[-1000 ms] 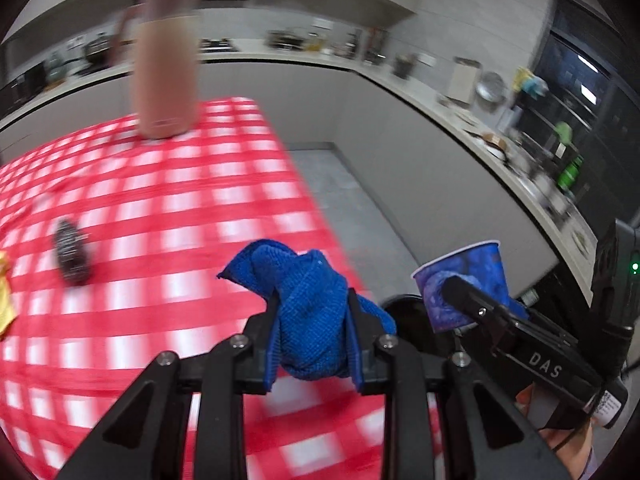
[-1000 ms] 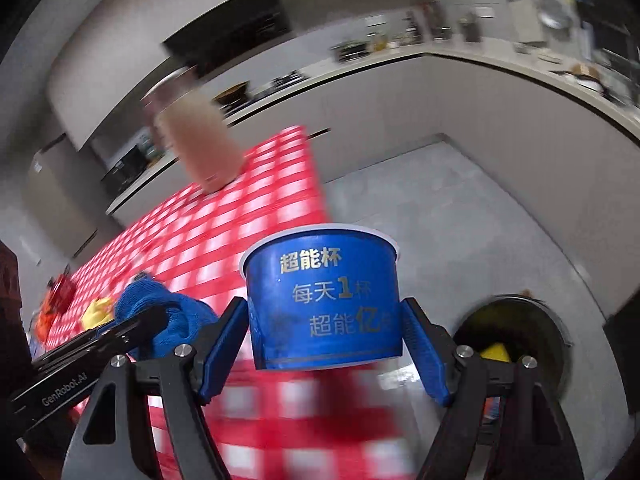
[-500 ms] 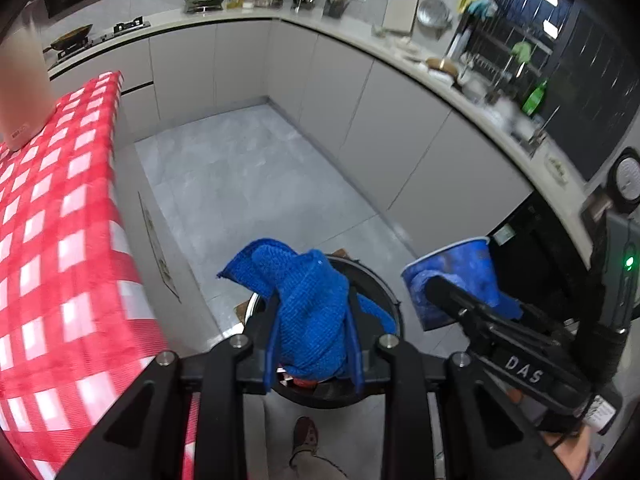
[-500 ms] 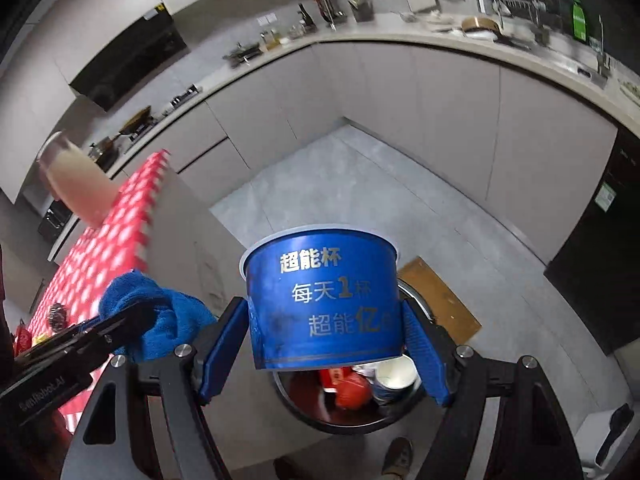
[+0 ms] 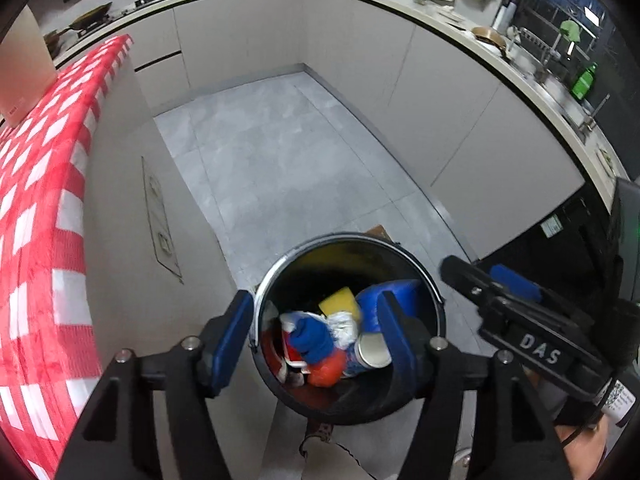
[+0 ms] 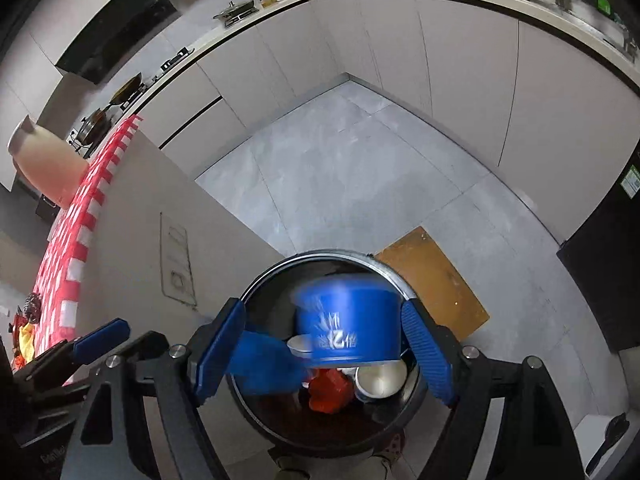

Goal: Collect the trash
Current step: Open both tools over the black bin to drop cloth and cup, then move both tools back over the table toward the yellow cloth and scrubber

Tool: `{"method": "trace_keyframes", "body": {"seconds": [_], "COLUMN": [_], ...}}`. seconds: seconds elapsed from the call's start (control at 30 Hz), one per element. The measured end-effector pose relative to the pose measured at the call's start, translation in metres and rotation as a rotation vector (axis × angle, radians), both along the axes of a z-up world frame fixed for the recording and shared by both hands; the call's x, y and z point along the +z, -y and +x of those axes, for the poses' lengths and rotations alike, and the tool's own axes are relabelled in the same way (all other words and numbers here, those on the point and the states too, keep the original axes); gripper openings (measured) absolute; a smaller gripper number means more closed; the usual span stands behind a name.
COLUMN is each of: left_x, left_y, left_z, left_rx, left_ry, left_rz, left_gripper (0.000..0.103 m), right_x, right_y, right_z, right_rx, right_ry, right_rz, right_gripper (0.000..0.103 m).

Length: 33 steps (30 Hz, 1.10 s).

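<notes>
Trash is dropping into the bin [image 6: 256, 292] because I am holding both grippers right above its mouth; my left gripper [image 5: 316, 332] is opening, empty, the blue cloth [image 6: 266, 364] falling; my right gripper [image 6: 324, 354] is opening, the blue cup [image 6: 348, 320] slipping free between its pads.

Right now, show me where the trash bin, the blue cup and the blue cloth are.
trash bin [image 6: 384, 266]: right wrist view, on its far metal rim.
blue cup [image 6: 348, 320]: right wrist view, on its blurred printed side, between the opening jaws.
blue cloth [image 6: 266, 364]: right wrist view, on its blurred middle, over the bin's mouth.
</notes>
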<state>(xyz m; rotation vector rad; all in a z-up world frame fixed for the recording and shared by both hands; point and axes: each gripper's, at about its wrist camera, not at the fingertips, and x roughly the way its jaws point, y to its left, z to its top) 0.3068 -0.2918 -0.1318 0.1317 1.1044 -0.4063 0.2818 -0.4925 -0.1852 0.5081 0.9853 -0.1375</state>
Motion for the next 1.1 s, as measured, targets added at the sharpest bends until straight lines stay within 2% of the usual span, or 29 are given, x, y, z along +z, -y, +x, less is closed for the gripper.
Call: {"method": "trace_keyframes", "body": {"seconds": [0.23, 0.53, 0.7, 1.1], "left_x": [0.024, 0.057, 0.073, 0.102], "left_y": [-0.015, -0.049, -0.089, -0.194], "left_z": [-0.001, -0.011, -0.015, -0.018], "left_rx": [0.032, 0.033, 0.055, 0.130], "left_ry": [0.049, 0.104, 0.125, 0.172], "left_rz": [-0.040, -0.089, -0.106, -0.103], "left_gripper": [0.065, 0.066, 0.065, 0.066], "right_x": [0.024, 0.065, 0.091, 0.143], "right_y": [-0.003, -0.038, -0.076, -0.202], "right_z": [-0.003, -0.011, -0.016, -0.014], "right_rx": [0.004, 0.030, 0.053, 0.144], "right_ry": [0.054, 0.113, 0.143, 0.217], "right_rz": [-0.019, -0.043, -0.053, -0.067], "right_gripper": [0.082, 0.082, 0.082, 0.082]}}
